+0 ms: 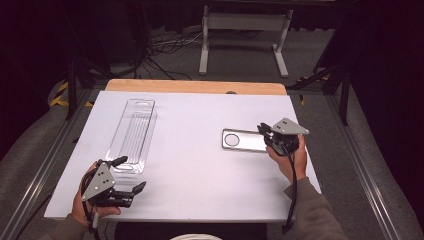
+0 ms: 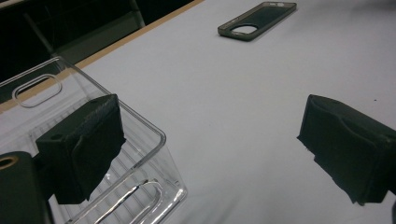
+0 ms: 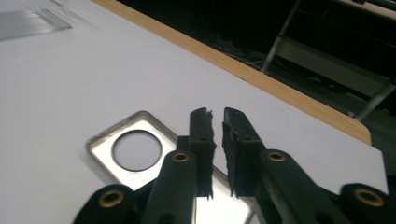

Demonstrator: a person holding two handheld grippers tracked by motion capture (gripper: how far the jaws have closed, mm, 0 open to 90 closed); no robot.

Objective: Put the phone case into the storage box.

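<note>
High view: on the white worktop [image 1: 200, 165], the right claw [image 1: 265, 132], jaws nearly closed, hovers over a flat grey phone case [image 1: 243, 140], apparently approaching a pickup needing wider jaws, while the wide-open left claw [image 1: 131, 175] waits beside a clear plastic tray [image 1: 132, 134].

We see a white worktop [image 1: 200, 165] with a light wood edge along its far side. On it lies a clear, colourless plastic tray [image 1: 132, 134] with fine ridged lines along its floor, and a grey phone case [image 1: 244, 140] with a round cut-out showing white through it. Each tool, left [image 1: 131, 175] and right [image 1: 265, 134], is black with a grey plate and brass-coloured rivets. The floor [image 1: 240, 60] is dark grey.
</note>
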